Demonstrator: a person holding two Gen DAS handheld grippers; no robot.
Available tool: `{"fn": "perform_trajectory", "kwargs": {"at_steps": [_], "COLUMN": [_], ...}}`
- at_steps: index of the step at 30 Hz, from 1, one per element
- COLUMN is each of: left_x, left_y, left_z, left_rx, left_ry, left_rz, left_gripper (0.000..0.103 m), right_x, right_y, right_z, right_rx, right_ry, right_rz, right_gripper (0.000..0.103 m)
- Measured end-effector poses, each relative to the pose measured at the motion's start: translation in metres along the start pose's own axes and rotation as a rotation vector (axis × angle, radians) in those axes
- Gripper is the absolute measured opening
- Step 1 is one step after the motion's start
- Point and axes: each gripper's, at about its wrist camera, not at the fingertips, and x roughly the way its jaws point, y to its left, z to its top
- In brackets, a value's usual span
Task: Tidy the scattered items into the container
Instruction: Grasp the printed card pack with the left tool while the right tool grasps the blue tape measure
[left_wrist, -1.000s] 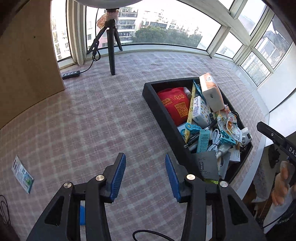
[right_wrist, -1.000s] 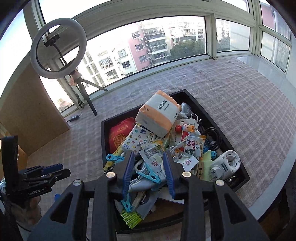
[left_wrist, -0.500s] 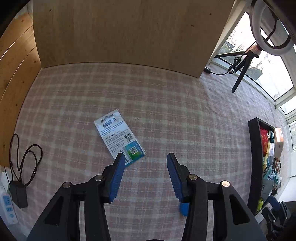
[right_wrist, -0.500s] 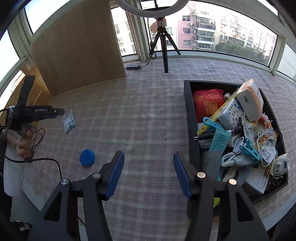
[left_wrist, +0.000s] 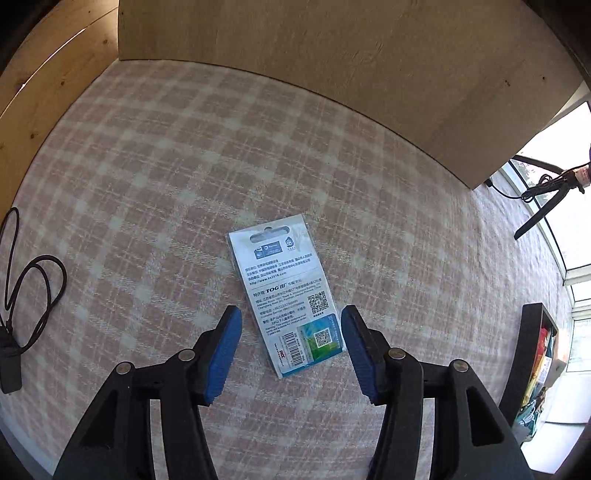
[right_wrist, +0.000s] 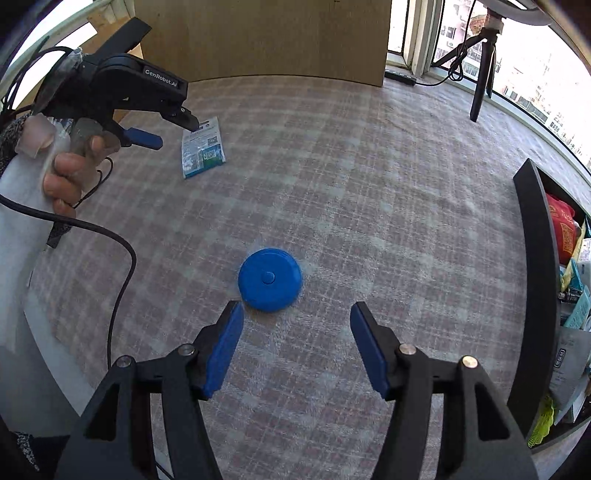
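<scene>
Both grippers have swung away from the black container (right_wrist: 532, 280) at right frame edge. Left gripper (left_wrist: 291, 343), "GenRobot.AI" on its body, fingers spread, straddles the lower end of a "TOG" printed packet (left_wrist: 288, 295). Right gripper (right_wrist: 297, 339), spread, sits just below a blue round disc (right_wrist: 269, 279) at centre.

left wrist: close, downward on packet (left_wrist: 286, 297) | right wrist: higher, oblique | shared: packet (right_wrist: 203, 152)
</scene>
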Motion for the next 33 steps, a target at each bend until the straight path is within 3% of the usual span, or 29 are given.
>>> {"fn": "perform_trajectory", "kwargs": {"at_steps": [13,17,24,28,33], "left_x": [0.027,0.034,0.034,0.040,0.042], "left_y": [-0.026,-0.014,-0.032,-0.048,-0.071], "left_z": [0.009,0.008,0.006,0.000,-0.010], "left_rx": [-0.012,-0.053,-0.048,-0.039,-0.037], "left_ry": [-0.017,0.016,0.027,0.016,0.001], "left_rz": [0.173,0.157,0.150,0.210,0.235], "left_gripper": [0.060,0.063,0.064,0.065,0.062], "right_x": [0.021,0.023,0.029,0.030,0.031], "right_y": [0.015,0.020,0.017,0.019,0.017], "right_z": [0.011,0.012,0.018,0.017,0.020], "right_rx": [-0.064,-0.093,-0.090,-0.095,-0.098], "right_ry": [0.022,0.019,0.028,0.032,0.031], "right_rz": [-0.031,-0.056,-0.064,-0.063,-0.051], "right_gripper": [0.060,0.060,0.060,0.060,0.060]}}
